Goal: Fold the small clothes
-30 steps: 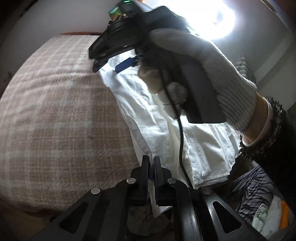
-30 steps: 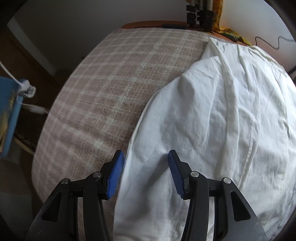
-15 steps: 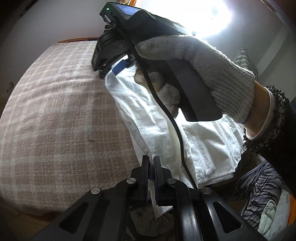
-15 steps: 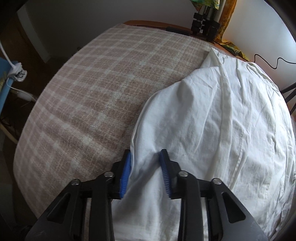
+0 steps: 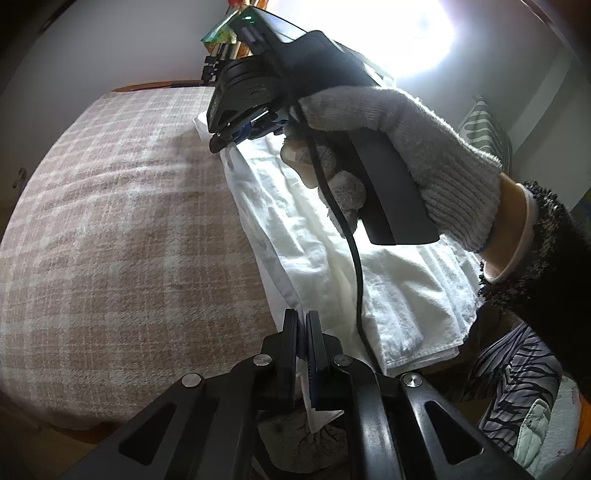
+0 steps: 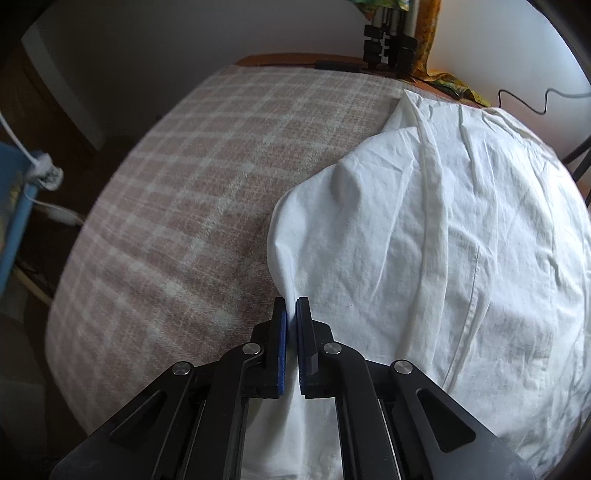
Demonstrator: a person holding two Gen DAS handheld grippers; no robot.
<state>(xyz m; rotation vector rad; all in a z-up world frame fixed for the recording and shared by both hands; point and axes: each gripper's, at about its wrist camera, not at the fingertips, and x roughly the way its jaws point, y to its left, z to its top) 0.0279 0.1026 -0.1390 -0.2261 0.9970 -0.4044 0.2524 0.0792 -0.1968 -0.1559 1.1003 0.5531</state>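
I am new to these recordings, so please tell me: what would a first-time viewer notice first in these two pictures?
A white garment lies over a pink checked blanket, filling the right side of the right wrist view. In the left wrist view a grey-gloved hand holds the right gripper, pinching the garment's far edge. The left gripper pinches the near edge.

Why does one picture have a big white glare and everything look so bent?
Left wrist view: a bright window blows out, leaving the gloved hand backlit. Right wrist view: even light, white shirt crisp. Both: fisheye lens curves the checked blanket, corners dark.
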